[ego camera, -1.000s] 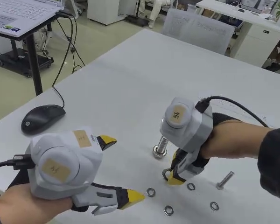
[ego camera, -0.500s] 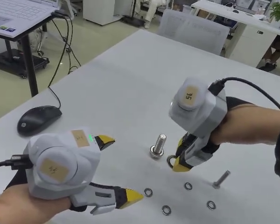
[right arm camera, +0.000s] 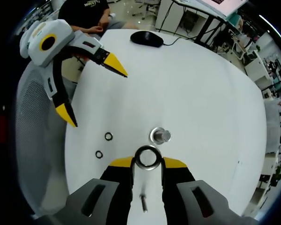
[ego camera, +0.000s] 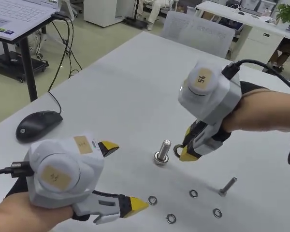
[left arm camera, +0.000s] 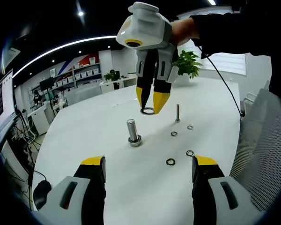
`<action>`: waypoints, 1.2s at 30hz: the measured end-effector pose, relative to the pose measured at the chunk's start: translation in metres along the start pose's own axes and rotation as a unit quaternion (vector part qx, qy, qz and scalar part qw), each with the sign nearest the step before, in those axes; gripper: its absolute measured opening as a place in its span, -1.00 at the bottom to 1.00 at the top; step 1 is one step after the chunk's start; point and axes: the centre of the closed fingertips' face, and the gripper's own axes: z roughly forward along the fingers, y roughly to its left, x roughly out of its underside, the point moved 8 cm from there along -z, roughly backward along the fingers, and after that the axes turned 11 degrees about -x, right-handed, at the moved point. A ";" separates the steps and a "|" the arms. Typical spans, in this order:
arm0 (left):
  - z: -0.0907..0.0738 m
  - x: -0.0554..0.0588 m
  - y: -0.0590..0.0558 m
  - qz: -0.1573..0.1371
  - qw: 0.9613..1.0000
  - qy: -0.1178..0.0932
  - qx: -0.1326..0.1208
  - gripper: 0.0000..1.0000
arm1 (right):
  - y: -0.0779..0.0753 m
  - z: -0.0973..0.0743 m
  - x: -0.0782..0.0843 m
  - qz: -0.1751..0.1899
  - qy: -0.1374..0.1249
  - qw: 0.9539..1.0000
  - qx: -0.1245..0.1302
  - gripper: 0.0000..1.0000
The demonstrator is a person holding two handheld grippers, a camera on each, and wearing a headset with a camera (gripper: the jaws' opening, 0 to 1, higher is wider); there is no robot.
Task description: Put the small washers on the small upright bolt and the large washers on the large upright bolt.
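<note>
On the white workbench (ego camera: 116, 92), centre: large upright bolt (ego camera: 163, 150), bright steel, threaded shank up, head down; the wider ring at its base may be the head or a seated washer (cannot tell which). Just beside and slightly above its tip: right gripper (ego camera: 184, 153), yellow-tipped jaws pinched together on the rim of one large washer (right arm camera: 147, 148). This is a plain steel ring held roughly flat, with its hole clear ahead of the jaws. Step in hand, by judgement: delivery of this washer to the large bolt. It is near the shank but not yet over it. The next move calls for setting the hole squarely above the bolt tip, lowering, then easing the jaws apart. Near edge: left gripper (ego camera: 124, 175), jaws spread wide, holding nothing, hovering low. Four loose washers (ego camera: 193, 194) lie flat on the table (sizes hard to judge), near the small bolt (left arm camera: 177, 112). That bolt stands upright, no washer seen on it, well apart from the large one.
</note>
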 end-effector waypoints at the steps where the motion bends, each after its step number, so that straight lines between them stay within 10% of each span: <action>1: 0.000 0.000 0.000 0.000 1.000 0.000 0.000 0.50 | -0.001 -0.001 -0.001 -0.002 0.000 1.000 0.002 -0.55; 36: 0.005 0.006 0.002 -0.010 1.000 0.012 -0.004 0.50 | -0.037 0.022 -0.020 -0.012 0.005 1.000 -0.016 -0.55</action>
